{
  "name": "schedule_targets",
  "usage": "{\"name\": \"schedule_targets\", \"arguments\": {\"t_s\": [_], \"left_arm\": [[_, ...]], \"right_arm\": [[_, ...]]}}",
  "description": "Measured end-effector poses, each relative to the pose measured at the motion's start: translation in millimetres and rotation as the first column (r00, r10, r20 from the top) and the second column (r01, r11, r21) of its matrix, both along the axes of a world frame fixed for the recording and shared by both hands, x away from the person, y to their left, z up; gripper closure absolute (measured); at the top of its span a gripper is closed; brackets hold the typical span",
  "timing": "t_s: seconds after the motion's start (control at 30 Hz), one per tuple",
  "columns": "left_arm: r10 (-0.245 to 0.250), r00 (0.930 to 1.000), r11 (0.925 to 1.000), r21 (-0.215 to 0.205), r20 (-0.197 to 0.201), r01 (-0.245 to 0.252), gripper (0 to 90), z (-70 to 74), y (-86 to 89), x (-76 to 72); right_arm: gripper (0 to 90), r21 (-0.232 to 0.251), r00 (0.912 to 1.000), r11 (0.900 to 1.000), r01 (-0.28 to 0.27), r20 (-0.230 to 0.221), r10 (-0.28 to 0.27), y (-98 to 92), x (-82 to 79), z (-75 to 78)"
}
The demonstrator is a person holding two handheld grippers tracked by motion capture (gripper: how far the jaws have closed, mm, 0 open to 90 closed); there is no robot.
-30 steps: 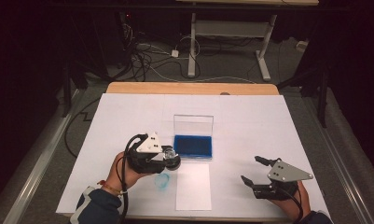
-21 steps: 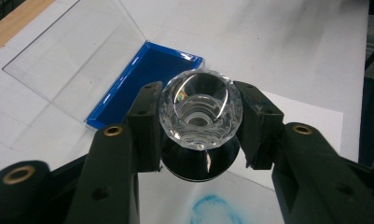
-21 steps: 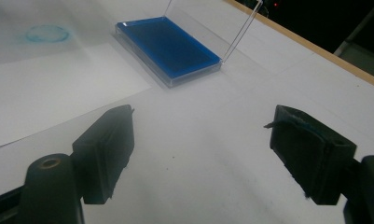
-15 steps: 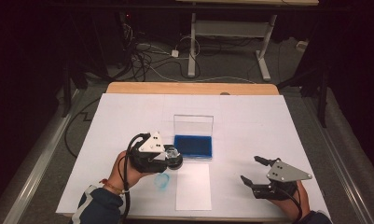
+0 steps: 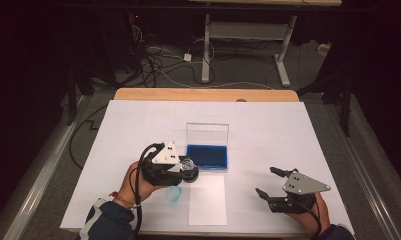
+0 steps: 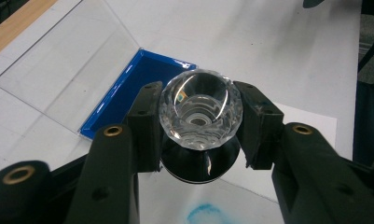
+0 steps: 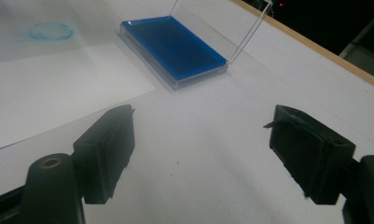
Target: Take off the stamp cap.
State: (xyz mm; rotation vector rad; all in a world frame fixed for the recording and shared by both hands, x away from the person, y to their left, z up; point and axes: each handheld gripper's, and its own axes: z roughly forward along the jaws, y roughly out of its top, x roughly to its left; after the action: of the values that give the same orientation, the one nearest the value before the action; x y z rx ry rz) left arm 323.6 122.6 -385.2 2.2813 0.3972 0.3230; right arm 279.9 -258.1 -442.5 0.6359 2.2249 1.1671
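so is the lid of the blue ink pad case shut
No, the clear lid stands open behind the blue ink pad.

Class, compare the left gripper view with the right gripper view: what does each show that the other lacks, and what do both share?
Left gripper view alone: the left tongs shut on a faceted clear stamp with a dark base. Right gripper view alone: the right tongs, open with nothing between them, and the table's wooden edge. Both share: the blue ink pad with its clear lid raised, the blue round stamped mark, the separate white sheet and the white table cover.
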Motion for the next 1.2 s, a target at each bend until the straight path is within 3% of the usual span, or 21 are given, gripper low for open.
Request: {"name": "schedule_targets", "arguments": {"t_s": [0.27,0.5,0.7,0.87,1.03,1.2], "left_arm": [[-0.018,0.9998,0.9997,-0.016,0.002,0.018,54.1,4.2,-7.2,2.1],[-0.033,0.9994,0.9990,-0.029,-0.010,0.033,54.2,6.7,-15.4,4.4],[-0.038,0.9991,0.9983,-0.045,-0.019,0.037,54.2,8.1,-22.1,3.5],[-0.045,0.9985,0.9970,-0.065,-0.031,0.043,54.2,9.1,-27.5,3.7],[-0.052,0.9980,0.9961,-0.074,-0.036,0.049,54.2,7.5,-31.8,3.4],[-0.055,0.9975,0.9948,-0.089,-0.045,0.051,54.2,5.5,-32.0,3.8]], "right_arm": [[22.6,0.014,1.0000,1.000,-0.002,-0.006,0.002,0.5,1.4,-1.2],[22.4,0.022,0.9997,1.000,-0.021,-0.008,0.021,14.6,5.4,-1.5],[21.5,0.040,0.9972,0.997,-0.071,-0.018,0.072,38.3,9.8,-1.7],[21.5,0.059,0.9902,0.990,-0.130,-0.045,0.132,64.2,13.0,-2.8],[21.1,0.087,0.9869,0.987,-0.137,-0.074,0.143,78.4,18.3,-4.5],[20.0,0.076,0.9851,0.986,-0.148,-0.077,0.154,96.9,23.5,-7.6]]}}
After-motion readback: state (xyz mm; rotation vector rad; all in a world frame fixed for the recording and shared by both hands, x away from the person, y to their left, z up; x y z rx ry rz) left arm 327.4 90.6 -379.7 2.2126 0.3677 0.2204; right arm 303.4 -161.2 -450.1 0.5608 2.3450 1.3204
